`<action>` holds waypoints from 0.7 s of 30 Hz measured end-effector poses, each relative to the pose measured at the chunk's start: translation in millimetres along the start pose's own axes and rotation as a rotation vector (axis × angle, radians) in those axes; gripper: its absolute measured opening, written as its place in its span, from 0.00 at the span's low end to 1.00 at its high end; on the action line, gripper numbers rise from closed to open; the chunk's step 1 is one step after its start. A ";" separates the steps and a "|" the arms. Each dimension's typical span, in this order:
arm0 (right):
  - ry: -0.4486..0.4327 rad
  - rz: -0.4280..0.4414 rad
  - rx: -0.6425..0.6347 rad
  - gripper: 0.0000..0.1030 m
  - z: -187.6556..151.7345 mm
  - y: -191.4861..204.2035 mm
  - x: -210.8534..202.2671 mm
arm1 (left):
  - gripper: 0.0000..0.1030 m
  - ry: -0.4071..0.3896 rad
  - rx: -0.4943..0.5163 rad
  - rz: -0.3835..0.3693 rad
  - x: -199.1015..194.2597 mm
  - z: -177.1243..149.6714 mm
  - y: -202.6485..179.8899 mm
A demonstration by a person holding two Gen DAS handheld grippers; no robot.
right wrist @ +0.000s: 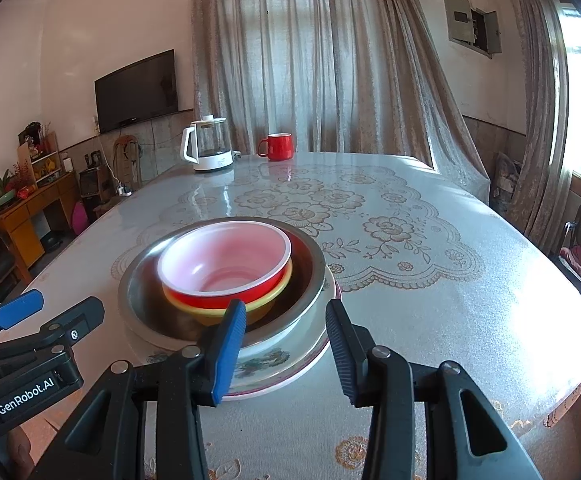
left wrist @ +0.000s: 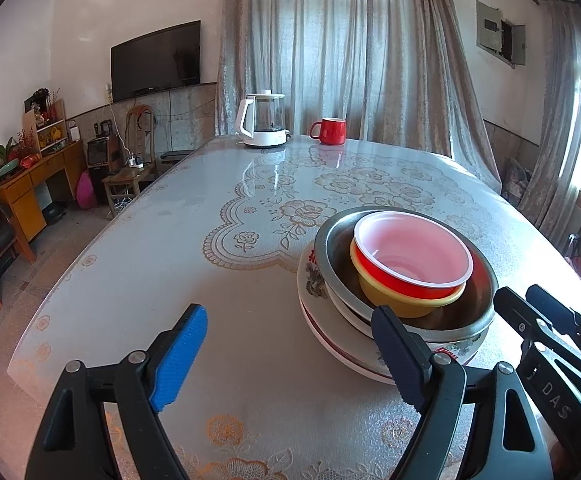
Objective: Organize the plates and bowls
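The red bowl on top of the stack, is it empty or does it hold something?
Empty: the red bowl shows only its bare pale inside.

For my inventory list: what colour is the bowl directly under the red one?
Yellow bowl, nested beneath the red bowl; clearest in the left wrist view.

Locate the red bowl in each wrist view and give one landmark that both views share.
Left wrist: red bowl sits right of centre, nested in the yellow bowl, atop the stack.
Right wrist: red bowl sits left of centre, just beyond the blue finger pad.
Shared landmark: red mug at the table's far edge.
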State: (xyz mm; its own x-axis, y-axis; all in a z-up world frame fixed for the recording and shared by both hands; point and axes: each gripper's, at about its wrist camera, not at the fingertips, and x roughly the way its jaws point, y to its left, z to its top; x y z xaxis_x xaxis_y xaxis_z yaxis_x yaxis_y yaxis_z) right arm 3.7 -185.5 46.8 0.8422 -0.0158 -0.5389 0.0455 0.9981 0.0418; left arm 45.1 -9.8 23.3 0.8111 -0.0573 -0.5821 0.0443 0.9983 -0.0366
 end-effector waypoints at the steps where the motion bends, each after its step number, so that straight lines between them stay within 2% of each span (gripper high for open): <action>1: 0.000 0.001 0.000 0.41 0.0 0.2 -0.3 | 0.83 -0.001 -0.001 0.000 -0.5 0.2 0.3; 21: -0.009 0.008 -0.009 0.41 3.7 3.5 -1.2 | 0.84 -0.023 0.008 -0.001 -7.2 5.3 -1.0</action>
State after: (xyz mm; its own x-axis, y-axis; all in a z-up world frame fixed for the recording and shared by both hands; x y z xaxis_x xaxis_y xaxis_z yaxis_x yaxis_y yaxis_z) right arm 4.8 -182.2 50.7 0.8473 -0.0087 -0.5311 0.0343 0.9987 0.0385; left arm 42.4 -10.3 31.8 0.8241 -0.0581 -0.5634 0.0495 0.9983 -0.0305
